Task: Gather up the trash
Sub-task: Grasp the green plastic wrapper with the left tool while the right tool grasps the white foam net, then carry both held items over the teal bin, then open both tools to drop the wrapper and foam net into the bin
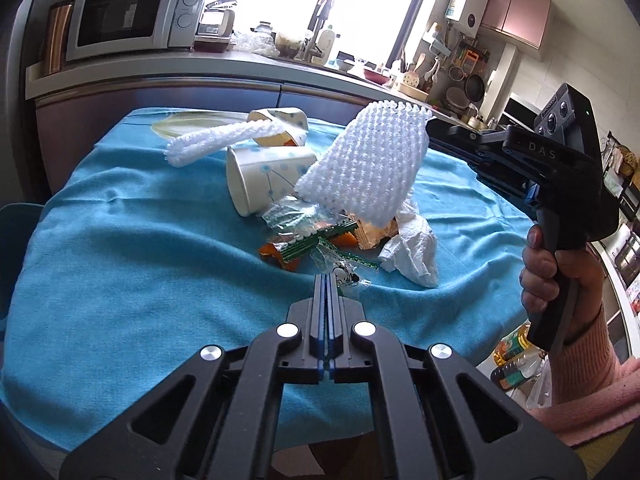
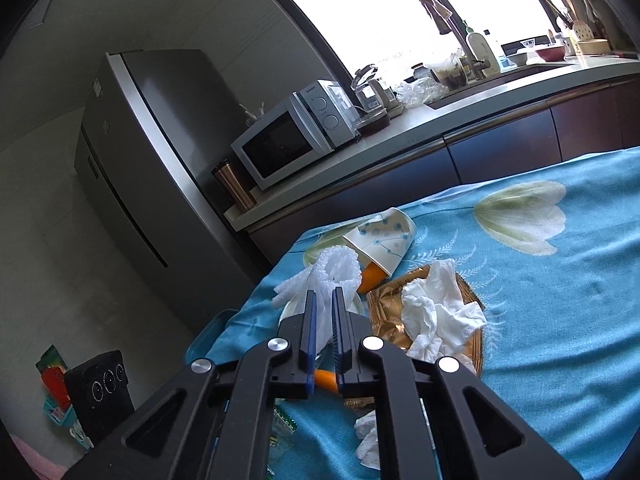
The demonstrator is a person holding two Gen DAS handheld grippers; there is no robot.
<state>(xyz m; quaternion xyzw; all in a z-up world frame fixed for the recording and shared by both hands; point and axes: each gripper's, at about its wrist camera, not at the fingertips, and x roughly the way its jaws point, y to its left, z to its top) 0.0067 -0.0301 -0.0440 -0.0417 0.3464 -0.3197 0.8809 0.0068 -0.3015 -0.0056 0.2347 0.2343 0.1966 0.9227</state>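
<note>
The right claw point(image 2: 324, 300) gripped a white foam net point(image 1: 362, 166) above the trash heap, while the left claw point(image 1: 326, 280) pinched a clear wrapper point(image 1: 346, 276) at its tips.

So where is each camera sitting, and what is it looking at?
Left wrist view: on the shut left gripper, looking across the blue cloth at the trash; the person's right hand and right gripper, holding a foam net, show.
Right wrist view: on the right gripper, looking past that net toward the fridge; only its own fingers show.
Both see the microwave and crumpled tissue.
</note>
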